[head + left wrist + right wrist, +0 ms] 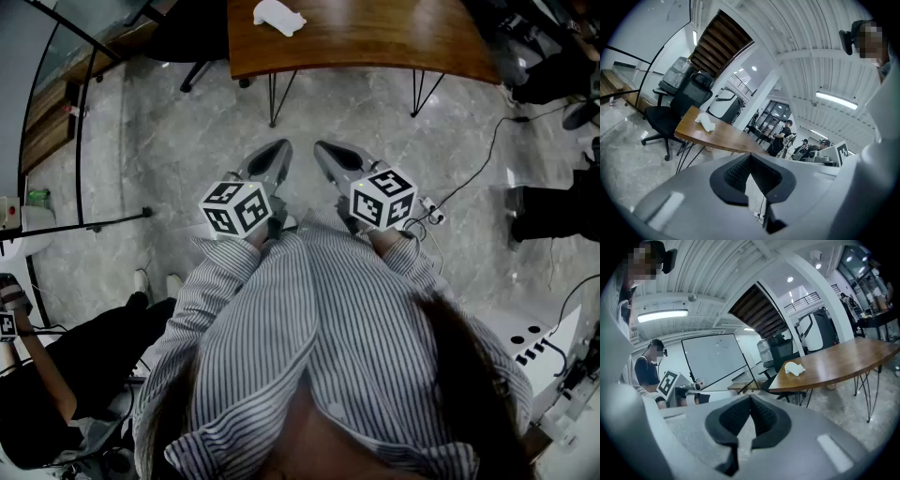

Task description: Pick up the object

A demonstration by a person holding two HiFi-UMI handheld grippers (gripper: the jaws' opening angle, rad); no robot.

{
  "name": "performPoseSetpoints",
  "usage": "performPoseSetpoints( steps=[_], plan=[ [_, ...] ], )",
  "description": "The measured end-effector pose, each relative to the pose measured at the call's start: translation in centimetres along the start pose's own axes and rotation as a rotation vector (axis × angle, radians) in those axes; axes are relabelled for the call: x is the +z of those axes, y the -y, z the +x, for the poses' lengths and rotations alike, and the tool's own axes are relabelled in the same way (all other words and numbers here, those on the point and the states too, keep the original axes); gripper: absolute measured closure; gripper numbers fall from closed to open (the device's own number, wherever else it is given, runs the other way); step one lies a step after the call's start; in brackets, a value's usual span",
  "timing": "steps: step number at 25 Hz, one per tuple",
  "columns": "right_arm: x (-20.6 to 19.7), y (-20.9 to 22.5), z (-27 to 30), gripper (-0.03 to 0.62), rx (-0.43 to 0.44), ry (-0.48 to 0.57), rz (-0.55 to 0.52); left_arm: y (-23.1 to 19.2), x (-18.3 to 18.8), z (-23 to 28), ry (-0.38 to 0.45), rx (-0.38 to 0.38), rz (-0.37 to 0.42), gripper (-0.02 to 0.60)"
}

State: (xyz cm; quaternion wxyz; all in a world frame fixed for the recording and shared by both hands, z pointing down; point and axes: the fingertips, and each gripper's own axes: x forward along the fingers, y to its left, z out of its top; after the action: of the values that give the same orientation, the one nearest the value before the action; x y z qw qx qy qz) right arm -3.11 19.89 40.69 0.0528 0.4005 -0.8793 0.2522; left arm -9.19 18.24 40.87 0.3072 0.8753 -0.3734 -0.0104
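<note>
Grippers idle, object untouched.
I find left gripper (278,147) and right gripper (323,148) pressed together, empty; white object (278,17), possibly cloth, lies on table (375,37) well ahead. Arriving unopened could shove it off.

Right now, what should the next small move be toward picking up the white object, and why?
Probably step toward the wooden table: the white object lies far ahead, while the left gripper and right gripper are shut, empty, near the chest.

No text, label, brand or number can be read anywhere.
</note>
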Motion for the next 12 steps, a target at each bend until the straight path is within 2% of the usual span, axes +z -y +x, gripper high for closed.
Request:
performPoseSetpoints(
  steps=[12],
  plan=[
    [0.2,1.2,0.1,0.592,-0.005,-0.015,0.001,-0.3,-0.1,1.0,-0.011,0.014,-0.021,0.580]
  ],
)
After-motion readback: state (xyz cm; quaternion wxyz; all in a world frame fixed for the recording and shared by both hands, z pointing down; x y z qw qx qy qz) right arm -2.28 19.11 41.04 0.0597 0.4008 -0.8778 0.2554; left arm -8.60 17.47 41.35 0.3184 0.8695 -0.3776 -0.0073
